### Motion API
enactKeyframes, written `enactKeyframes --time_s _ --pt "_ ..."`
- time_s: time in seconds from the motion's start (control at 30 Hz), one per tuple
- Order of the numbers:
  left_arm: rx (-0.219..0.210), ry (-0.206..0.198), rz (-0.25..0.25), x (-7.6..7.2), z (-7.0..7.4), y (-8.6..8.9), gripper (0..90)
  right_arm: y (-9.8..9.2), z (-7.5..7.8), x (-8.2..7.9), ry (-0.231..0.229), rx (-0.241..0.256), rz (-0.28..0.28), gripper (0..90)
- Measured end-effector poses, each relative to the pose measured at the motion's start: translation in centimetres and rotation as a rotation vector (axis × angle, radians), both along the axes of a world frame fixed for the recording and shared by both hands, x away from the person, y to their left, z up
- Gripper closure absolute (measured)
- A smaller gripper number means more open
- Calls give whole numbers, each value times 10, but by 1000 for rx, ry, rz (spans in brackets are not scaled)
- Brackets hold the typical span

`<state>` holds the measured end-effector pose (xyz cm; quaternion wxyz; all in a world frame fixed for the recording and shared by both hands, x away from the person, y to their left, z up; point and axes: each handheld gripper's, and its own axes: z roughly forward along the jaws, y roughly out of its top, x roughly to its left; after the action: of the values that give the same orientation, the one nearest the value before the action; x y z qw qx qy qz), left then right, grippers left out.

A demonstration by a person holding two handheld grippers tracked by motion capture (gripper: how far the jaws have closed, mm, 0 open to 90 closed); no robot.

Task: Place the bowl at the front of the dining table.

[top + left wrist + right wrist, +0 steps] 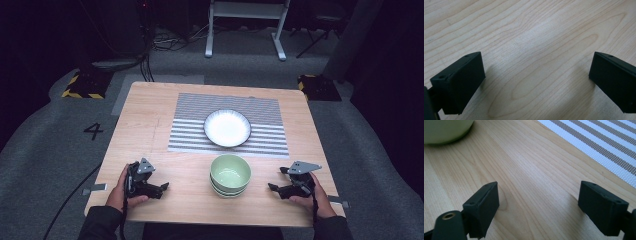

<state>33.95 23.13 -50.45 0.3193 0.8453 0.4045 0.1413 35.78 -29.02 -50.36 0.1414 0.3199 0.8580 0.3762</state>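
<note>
1. A wooden tabletop [150,130] carries a striped mat [190,112] and a white plate [227,128].
2. Stacked green bowls [230,174] sit between both tongs, left [164,187] and right [273,187], released and empty.
3. Nothing looks started; a likely next move is reaching for the bowls.

High view set above the near edge, faced forward and down over the whole table [150,107]. Gripper views held low, close to the wood; tabletop shared by all.

pale matt wood-grain table [150,130], woven striped placemat [260,142], glossy green bowls [230,172]
</note>
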Motion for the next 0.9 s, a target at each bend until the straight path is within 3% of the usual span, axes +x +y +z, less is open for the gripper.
enactKeyframes --time_s 0.9 --pt "1 -3 1 0 0 0 4 -3 0 0 1 -7 26 164"
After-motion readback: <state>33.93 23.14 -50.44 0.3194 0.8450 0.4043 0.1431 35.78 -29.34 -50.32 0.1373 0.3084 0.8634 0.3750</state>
